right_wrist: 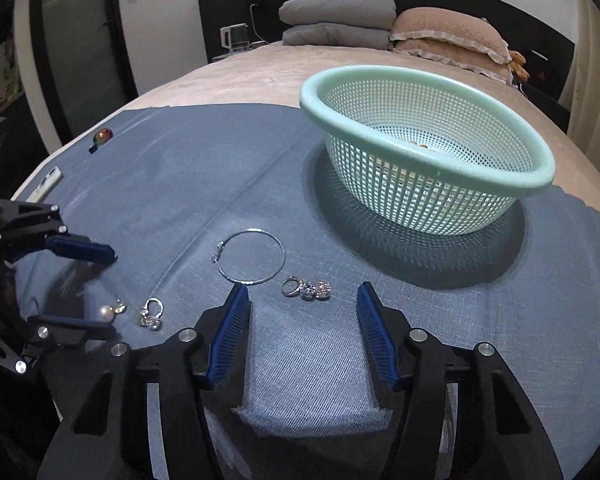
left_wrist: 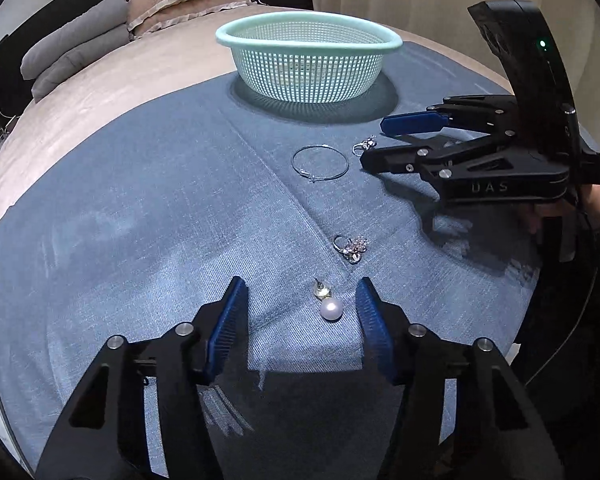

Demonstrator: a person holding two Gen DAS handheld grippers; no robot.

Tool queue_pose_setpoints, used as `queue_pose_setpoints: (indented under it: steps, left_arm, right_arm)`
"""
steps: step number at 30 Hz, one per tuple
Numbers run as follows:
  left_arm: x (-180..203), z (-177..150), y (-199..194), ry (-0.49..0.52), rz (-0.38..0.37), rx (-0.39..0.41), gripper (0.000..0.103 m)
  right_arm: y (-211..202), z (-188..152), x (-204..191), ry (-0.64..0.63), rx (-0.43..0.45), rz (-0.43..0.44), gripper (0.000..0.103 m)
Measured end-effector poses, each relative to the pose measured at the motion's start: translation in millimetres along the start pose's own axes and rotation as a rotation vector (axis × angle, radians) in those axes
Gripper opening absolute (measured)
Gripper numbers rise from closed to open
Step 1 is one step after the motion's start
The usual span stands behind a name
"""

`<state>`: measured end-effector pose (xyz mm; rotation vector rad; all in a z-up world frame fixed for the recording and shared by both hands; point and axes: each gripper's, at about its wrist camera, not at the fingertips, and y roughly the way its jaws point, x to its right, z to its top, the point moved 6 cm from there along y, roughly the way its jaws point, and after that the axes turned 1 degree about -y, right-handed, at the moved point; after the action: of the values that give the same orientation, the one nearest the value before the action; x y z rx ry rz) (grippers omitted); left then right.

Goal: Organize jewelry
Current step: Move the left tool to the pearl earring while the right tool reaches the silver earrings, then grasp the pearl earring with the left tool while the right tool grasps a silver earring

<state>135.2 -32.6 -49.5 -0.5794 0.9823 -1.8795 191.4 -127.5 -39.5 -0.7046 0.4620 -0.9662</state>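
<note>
A pearl earring [left_wrist: 329, 304] lies on the blue cloth between the open jaws of my left gripper [left_wrist: 302, 300]; it also shows in the right wrist view [right_wrist: 110, 312]. A crystal ring [left_wrist: 350, 247] lies just beyond it. A thin silver hoop bracelet [left_wrist: 320, 162] lies further on, also seen in the right wrist view [right_wrist: 252, 256]. A second crystal ring [right_wrist: 306, 289] lies just ahead of my open, empty right gripper [right_wrist: 302, 300]. The mint green mesh basket [right_wrist: 540, 168] stands at the back, with something small inside.
The blue cloth [left_wrist: 140, 220] covers the foot of a beige bed. A small multicoloured brooch [right_wrist: 102, 136] lies at the cloth's far left edge. A white phone [right_wrist: 46, 186] lies near the cloth edge. Pillows [right_wrist: 452, 36] are stacked at the headboard.
</note>
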Motion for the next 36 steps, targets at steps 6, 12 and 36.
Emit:
queue_pose_setpoints:
  steps: [6,12,36]
  left_arm:
    - [-2.8,1.8,3.5,0.014,0.026,-0.004,0.02]
    - [-3.2,-2.4,2.6,-0.015,0.004,-0.026,0.012]
    - [-12.5,51.7,-39.6,0.047,0.066,0.022,0.012]
  right_arm:
    - [7.2,0.2,3.6,0.022,-0.002,-0.007,0.022]
    - [4.3,-2.5,8.5,0.056,-0.001,-0.005,0.008]
    - [-97.6,50.1,23.0,0.052,0.196,-0.024,0.008]
